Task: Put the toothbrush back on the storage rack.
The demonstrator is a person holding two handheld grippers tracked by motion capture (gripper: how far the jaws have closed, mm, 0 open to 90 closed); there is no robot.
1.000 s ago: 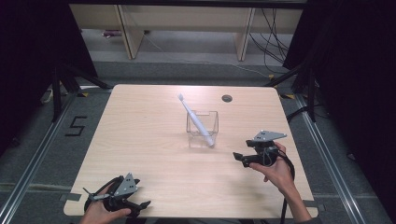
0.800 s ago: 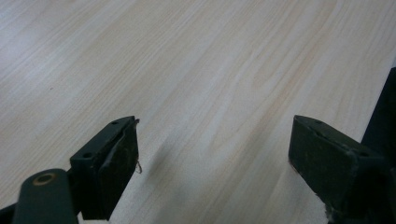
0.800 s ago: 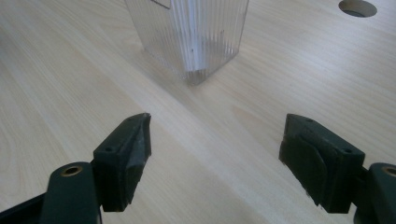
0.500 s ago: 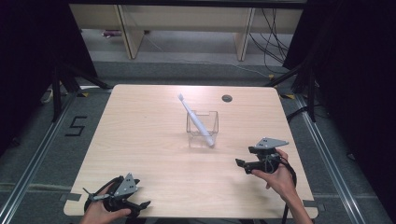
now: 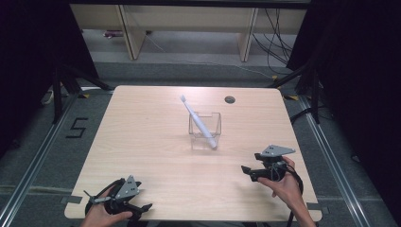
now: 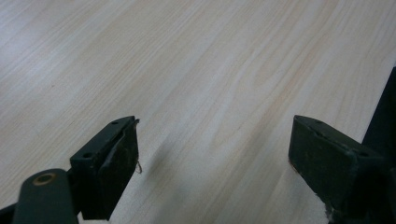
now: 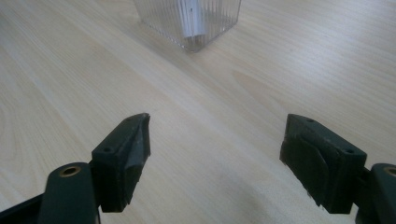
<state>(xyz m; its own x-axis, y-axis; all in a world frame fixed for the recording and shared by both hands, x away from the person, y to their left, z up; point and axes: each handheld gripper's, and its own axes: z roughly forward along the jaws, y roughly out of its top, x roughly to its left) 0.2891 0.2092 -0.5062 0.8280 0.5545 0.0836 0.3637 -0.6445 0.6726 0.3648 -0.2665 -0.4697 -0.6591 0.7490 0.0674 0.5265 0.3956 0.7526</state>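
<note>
A clear square plastic holder (image 5: 205, 130) stands near the middle of the wooden table (image 5: 156, 142), and a white toothbrush (image 5: 198, 121) leans in it with its head up toward the far left. The holder's ribbed base (image 7: 189, 21) sits at the top of the right gripper view. My right gripper (image 5: 248, 171) is low over the table to the near right of the holder, jaws open and nothing between them (image 7: 215, 156). At the near left corner my left gripper (image 5: 142, 208) rests open, with bare wood between its jaws (image 6: 212, 163).
A small dark round hole (image 5: 230, 100) lies in the tabletop near the far edge. Metal rails run along the floor on both sides. Shelving legs and cables stand beyond the far edge. A floor mark "5" (image 5: 78, 127) sits at the left.
My right gripper has drawn back toward the near edge and sunk a little, away from the holder. The left gripper has stayed put.
</note>
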